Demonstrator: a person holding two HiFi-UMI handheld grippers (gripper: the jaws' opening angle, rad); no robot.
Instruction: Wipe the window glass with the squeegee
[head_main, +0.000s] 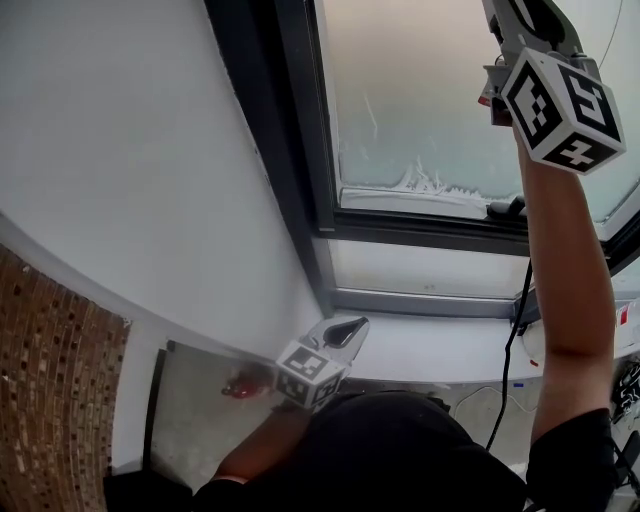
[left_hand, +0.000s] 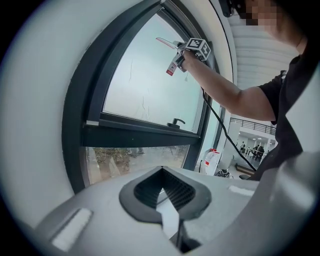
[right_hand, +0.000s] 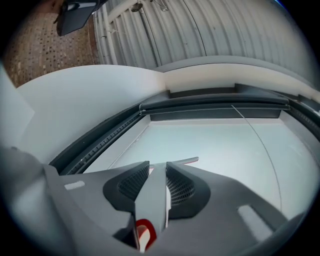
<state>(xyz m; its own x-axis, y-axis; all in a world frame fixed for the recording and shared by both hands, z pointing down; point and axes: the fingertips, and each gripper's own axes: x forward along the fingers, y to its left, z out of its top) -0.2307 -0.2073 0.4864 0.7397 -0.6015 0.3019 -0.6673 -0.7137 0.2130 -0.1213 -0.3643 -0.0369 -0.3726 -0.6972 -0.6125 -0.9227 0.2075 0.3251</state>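
Both tongs are clenched: my right gripper (right_hand: 157, 172) grasps the squeegee (right_hand: 151, 197), raised high at the frosted window glass (head_main: 420, 90); my left gripper (left_hand: 167, 187) seems closed on nothing, low by the white sill (head_main: 430, 345). Dark frame (head_main: 300, 150), white wall (head_main: 120, 150), brown mosaic tiles (head_main: 50, 380).

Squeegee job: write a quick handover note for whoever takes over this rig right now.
Right gripper: shut on the squeegee handle, held high against the window glass.
Left gripper: shut, empty, low by the sill.
Done: hard to tell; the glass looks hazy, with foam along its bottom edge.
Left: probably wiping down the pane, foam included.
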